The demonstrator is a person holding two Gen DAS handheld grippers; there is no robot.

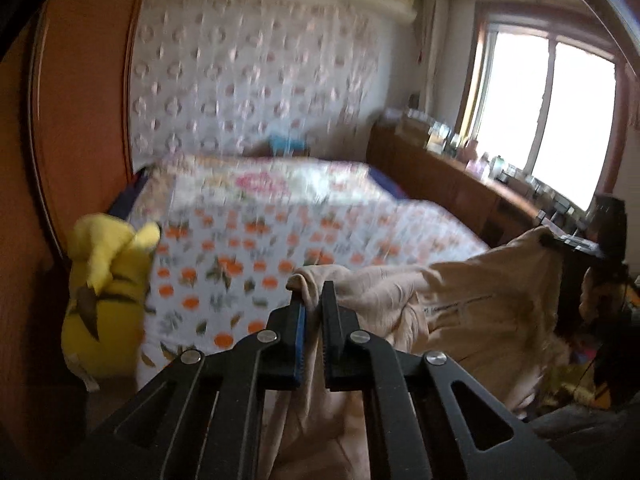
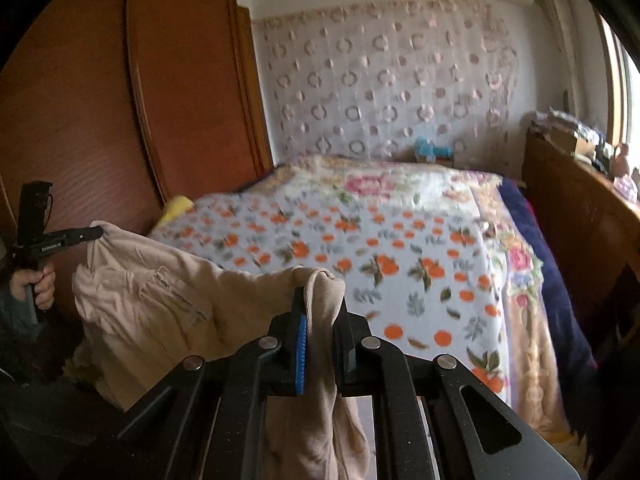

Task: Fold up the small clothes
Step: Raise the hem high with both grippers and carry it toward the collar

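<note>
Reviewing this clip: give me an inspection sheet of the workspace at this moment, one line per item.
Surface: bed with an orange-flowered quilt, flat.
Job's things: beige garment held in the air between both grippers, sagging in the middle, in front of the bed.
Clutter: yellow plush toy at the bed's near corner; small blue item by the headboard.
Grippers: left gripper and right gripper each shut on a garment corner.
Cables: nothing seen.
Surroundings: wooden wardrobe, patterned curtain, crowded wooden shelf, bright window.
</note>
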